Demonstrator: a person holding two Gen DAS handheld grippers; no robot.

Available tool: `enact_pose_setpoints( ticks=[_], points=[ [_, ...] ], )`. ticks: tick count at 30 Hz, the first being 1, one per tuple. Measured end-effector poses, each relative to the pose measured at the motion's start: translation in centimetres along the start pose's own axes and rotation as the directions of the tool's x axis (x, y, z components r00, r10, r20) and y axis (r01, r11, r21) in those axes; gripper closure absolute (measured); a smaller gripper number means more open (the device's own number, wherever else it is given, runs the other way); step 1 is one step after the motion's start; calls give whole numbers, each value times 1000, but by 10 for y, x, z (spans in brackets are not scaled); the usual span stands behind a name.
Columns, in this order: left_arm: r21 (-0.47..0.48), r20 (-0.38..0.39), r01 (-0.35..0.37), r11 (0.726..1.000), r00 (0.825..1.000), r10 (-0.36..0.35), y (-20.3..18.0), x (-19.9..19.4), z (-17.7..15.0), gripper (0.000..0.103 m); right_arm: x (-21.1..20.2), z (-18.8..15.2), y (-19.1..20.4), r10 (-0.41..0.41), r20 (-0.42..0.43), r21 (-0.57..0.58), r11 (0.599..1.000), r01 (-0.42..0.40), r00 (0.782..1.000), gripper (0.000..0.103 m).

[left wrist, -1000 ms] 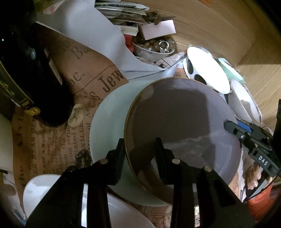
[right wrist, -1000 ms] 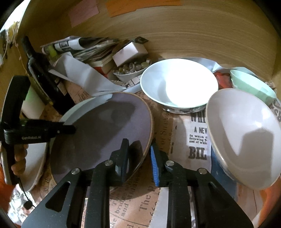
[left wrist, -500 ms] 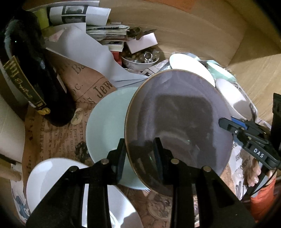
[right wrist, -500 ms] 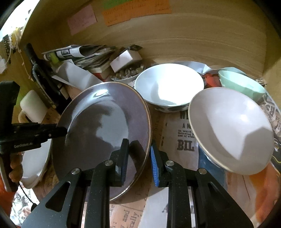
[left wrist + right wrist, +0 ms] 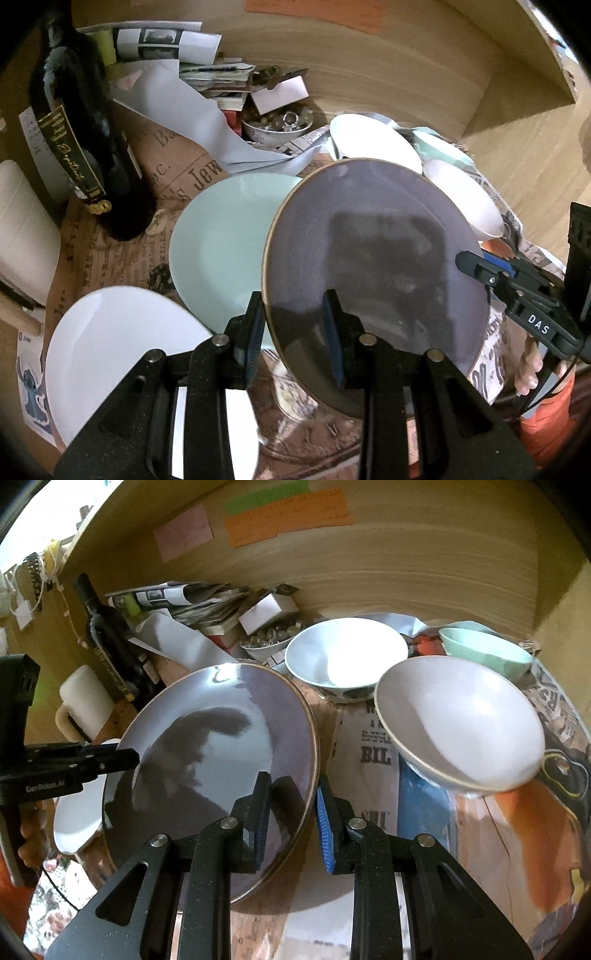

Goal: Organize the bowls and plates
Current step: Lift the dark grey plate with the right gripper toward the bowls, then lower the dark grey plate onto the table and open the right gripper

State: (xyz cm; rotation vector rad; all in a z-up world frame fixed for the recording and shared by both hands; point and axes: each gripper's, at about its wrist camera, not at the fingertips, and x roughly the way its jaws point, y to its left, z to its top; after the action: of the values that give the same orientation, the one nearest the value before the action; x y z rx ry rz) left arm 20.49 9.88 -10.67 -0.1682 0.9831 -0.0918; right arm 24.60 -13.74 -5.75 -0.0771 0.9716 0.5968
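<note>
The grey plate (image 5: 373, 258) is clamped at opposite rims by the left claw (image 5: 293, 339) and right claw (image 5: 291, 818), tilted above the mint plate (image 5: 221, 243), beside the white bowl (image 5: 458, 720).

Clutter sitting against the wooden back wall

A dark wine bottle (image 5: 88, 155) is standing upright on newsprint-patterned paper (image 5: 110, 254), with folded newspapers (image 5: 177, 602) lying behind it and sticky notes (image 5: 288, 517) hanging above.

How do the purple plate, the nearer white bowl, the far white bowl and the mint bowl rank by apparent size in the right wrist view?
1. purple plate
2. nearer white bowl
3. far white bowl
4. mint bowl, farthest and partly hidden, so unsure
</note>
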Motion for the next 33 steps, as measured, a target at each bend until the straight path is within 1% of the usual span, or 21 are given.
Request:
enact_pose_setpoints(
  ticks=[9, 14, 22, 33],
  points=[
    [13, 21, 5, 1000, 1000, -5, -17, -17, -17, 72, -25, -17, 1, -5, 18, -2, 1000, 5, 1000, 82],
    [16, 9, 9, 1000, 1000, -9, -27, -18, -29, 72, -36, -28, -2, -10, 21, 2, 1000, 10, 1000, 82],
    [26, -18, 25, 999, 1000, -25, -42, -11, -41, 72, -46, -44, -11, -26, 12, 25, 999, 25, 1000, 82],
    [44, -68, 69, 997, 996, -66, -67, 12, -44, 72, -58, -56, -34, -62, 7, 63, 996, 62, 998, 82]
  ],
)
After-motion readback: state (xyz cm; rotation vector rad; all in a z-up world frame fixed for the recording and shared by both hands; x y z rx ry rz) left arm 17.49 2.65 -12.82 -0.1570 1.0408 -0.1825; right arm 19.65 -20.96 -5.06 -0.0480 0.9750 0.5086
